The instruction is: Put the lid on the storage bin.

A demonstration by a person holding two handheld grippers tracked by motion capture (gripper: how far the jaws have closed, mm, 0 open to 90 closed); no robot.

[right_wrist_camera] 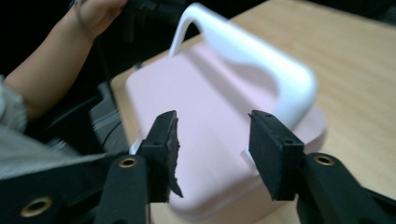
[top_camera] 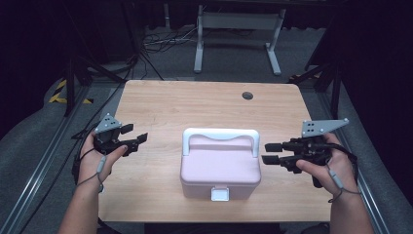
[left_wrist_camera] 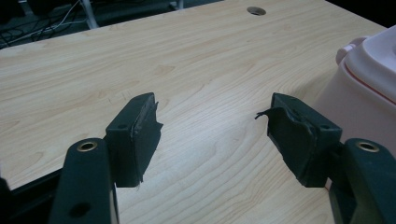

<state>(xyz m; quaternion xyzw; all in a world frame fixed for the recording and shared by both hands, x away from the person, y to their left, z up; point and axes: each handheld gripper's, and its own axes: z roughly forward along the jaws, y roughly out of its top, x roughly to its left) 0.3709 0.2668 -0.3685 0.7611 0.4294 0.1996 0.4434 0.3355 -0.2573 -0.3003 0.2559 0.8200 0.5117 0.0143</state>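
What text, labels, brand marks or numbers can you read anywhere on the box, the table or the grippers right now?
None can be read.
The pink box: lid, white handle and white front latch are plain, no print visible.
The wooden table: bare grain, no label.
The grey plates on the left gripper and right gripper: only holes, no marking.
Yellow-black hazard stripes on the floor: a sign, no words.

Light from overhead falls evenly on the bench (top_camera: 195,105), while the floor toward twelve o'clock stays dim. The right gripper view is soft with motion blur; shadows stay faint.
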